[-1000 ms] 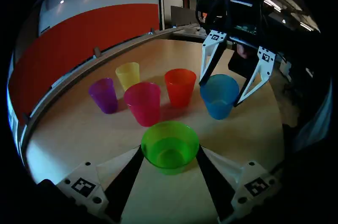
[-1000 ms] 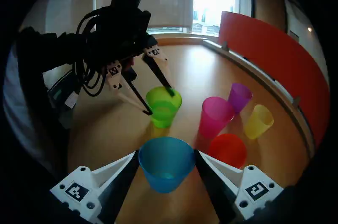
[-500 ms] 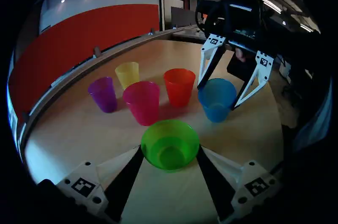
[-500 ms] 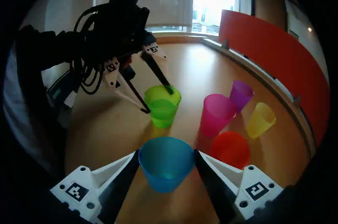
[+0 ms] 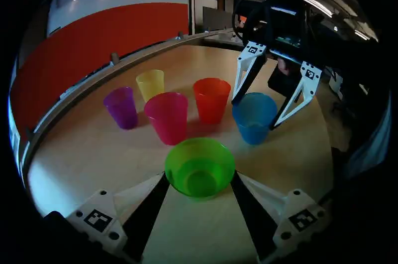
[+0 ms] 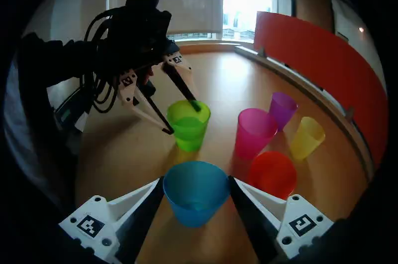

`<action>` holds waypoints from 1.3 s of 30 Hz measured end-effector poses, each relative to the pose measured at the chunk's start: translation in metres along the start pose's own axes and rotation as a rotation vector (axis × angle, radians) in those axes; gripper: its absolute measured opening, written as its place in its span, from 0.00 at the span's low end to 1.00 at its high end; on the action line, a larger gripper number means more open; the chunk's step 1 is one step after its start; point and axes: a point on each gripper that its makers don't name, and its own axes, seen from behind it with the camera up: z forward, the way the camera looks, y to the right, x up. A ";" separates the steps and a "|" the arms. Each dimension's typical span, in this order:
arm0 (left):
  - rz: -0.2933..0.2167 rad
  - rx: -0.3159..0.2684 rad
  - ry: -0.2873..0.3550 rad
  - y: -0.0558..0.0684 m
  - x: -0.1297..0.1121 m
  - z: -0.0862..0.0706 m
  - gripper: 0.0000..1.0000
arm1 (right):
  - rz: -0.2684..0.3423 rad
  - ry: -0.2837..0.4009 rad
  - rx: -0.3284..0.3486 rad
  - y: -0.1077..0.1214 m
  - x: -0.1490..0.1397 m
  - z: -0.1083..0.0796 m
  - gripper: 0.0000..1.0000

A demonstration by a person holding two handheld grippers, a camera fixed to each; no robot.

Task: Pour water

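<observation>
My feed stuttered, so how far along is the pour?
Done: the left gripper grips the green cup, and the right gripper grips the blue cup. In hand: both cups are upright and apart. Left: tilting one over the other; no water is flowing yet.

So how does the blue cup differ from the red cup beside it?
The blue cup is blue, the red cup red-orange. The blue cup sits between the fingers of the right gripper; the red cup stands free on the table. Both are upright, open-topped and of the same tapered shape.
</observation>
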 end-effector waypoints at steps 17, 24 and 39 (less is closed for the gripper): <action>0.013 0.006 -0.029 0.002 -0.006 0.002 0.89 | 0.014 -0.020 -0.012 -0.002 -0.015 -0.017 0.95; 0.023 0.007 -0.055 0.006 -0.014 0.003 0.92 | 0.029 -0.016 -0.013 -0.003 -0.019 -0.020 0.95; 0.027 0.009 -0.077 0.008 -0.021 0.002 0.92 | 0.018 -0.015 -0.013 -0.006 -0.024 -0.025 0.96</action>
